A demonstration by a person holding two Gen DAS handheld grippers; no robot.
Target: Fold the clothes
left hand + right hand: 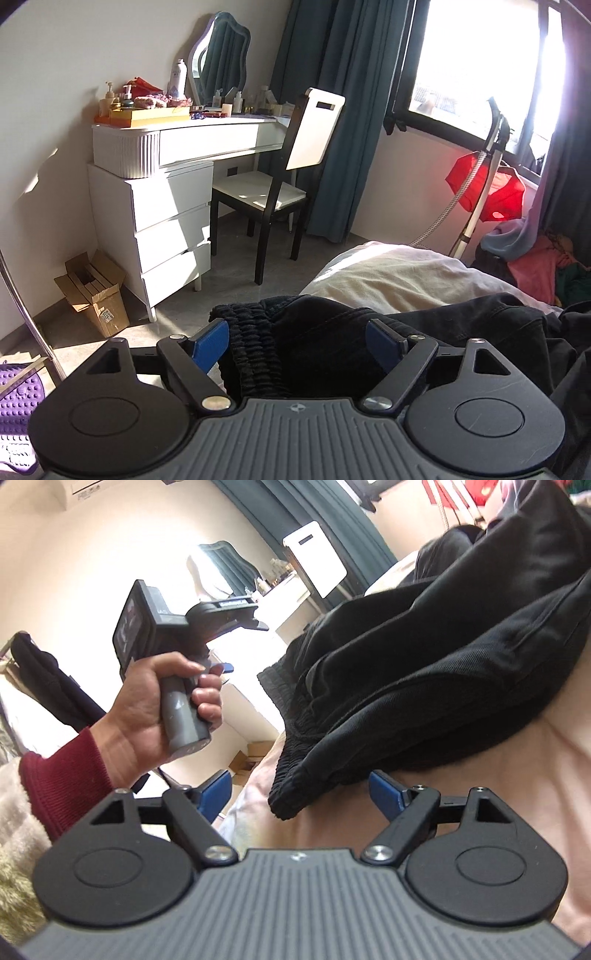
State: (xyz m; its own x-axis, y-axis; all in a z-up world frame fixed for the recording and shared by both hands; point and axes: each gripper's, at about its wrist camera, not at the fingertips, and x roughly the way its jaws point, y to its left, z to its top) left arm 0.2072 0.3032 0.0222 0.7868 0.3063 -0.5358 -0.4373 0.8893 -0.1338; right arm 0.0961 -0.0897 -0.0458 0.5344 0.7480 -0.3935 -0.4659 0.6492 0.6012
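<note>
Black trousers [332, 343] with a ribbed elastic waistband [255, 343] lie bunched on the cream bed [388, 273]. My left gripper [297, 339] stands open around the waistband end, its blue pads [210, 341] apart from the cloth. In the right wrist view the trousers [424, 672] lie folded in thick layers on the bed sheet [517, 775]. My right gripper [300, 790] is open, with the waistband corner [291, 786] lying between its fingers and neither pad pressing on it. A hand in a dark red sleeve [147, 701] holds the left gripper [221, 668] to the left of the trousers.
A white dressing table [173, 147] and a black-and-white chair [280, 177] stand beyond the bed's foot. A cardboard box [96, 291] and a purple mat [18, 402] lie on the floor at left. A garment steamer with red cloth [487, 184] and a pile of clothes [543, 266] stand at right.
</note>
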